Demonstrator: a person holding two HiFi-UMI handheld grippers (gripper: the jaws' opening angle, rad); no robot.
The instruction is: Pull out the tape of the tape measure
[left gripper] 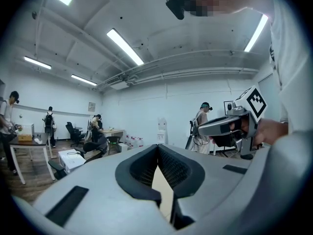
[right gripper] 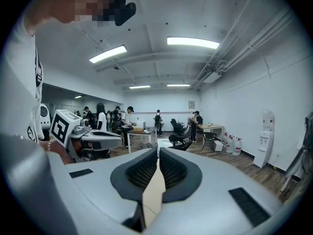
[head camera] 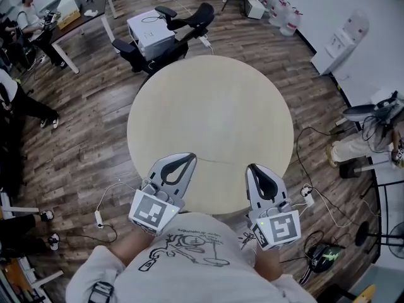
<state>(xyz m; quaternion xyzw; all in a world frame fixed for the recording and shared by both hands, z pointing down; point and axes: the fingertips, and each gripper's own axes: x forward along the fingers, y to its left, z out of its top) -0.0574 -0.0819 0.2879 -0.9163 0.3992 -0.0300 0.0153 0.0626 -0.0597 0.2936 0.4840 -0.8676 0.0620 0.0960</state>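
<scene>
Head view: the left gripper [head camera: 181, 158] and right gripper [head camera: 253, 167] are held side by side over the near edge of the round table [head camera: 208, 106]. Both are pointed away from the body, jaws closed on nothing. The tape measure can't be spotted in any view, tbh.

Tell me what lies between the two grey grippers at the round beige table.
Head view: only bare round beige table between grey left gripper and right gripper.

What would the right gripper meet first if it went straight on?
Nothing near: the right gripper points across the round table, which looks bare. Farther on, perhaps the office chair; depth unclear.
</scene>
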